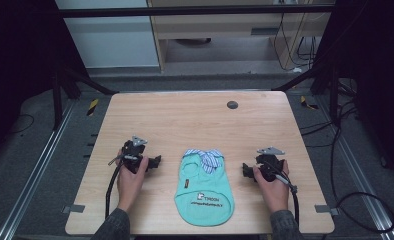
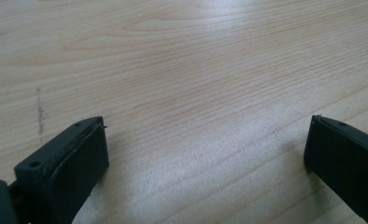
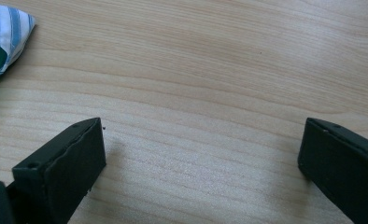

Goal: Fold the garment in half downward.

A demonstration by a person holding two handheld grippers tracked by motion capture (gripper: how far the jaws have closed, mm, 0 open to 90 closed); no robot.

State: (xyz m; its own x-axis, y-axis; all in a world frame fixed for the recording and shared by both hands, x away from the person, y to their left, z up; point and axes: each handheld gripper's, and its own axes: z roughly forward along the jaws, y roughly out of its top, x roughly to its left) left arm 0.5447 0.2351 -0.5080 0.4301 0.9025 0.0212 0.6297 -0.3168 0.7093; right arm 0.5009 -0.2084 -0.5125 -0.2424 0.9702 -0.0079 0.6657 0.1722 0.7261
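The left claw (image 1: 156, 161) rested on the wooden table (image 1: 185, 115), held in the person's left hand (image 1: 130, 177), its 2 jaws standing wide apart with bare wood between them. Just right of it, at the table's near middle, a small teal shirt (image 1: 204, 187) with a blue-striped collar lay flat, touching neither claw. The right claw (image 1: 246, 170), in the right hand (image 1: 274, 187), sat near the shirt's right side, jaws likewise spread with nothing between.
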